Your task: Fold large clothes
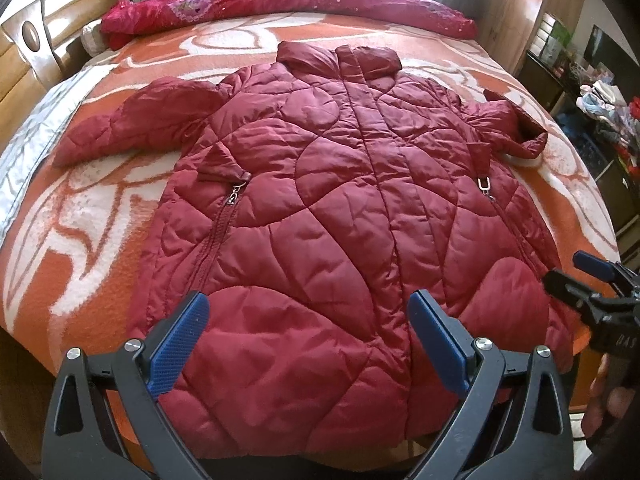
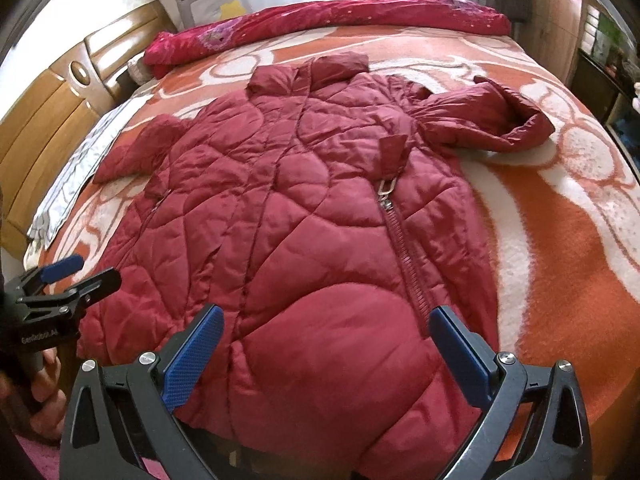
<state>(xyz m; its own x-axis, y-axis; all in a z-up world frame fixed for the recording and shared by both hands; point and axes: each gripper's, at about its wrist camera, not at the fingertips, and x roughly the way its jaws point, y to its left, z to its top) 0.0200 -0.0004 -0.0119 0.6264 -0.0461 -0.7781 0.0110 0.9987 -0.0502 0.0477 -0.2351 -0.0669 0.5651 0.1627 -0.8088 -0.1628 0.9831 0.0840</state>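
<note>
A dark red quilted jacket (image 1: 320,200) lies flat and zipped on the bed, collar at the far end, hem at the near edge; it also shows in the right wrist view (image 2: 304,220). Its sleeves spread out to both sides. My left gripper (image 1: 308,312) is open and empty, just above the hem's left half. My right gripper (image 2: 326,326) is open and empty above the hem's right half, near a pocket zipper (image 2: 404,248). Each gripper shows in the other's view, the right one (image 1: 576,276) and the left one (image 2: 80,270), both open.
The bed is covered by an orange and white blanket (image 1: 80,240). A rolled red quilt (image 1: 280,4) lies along the far end. A wooden headboard (image 1: 36,52) stands at the left. Cluttered shelves (image 1: 592,92) stand at the right.
</note>
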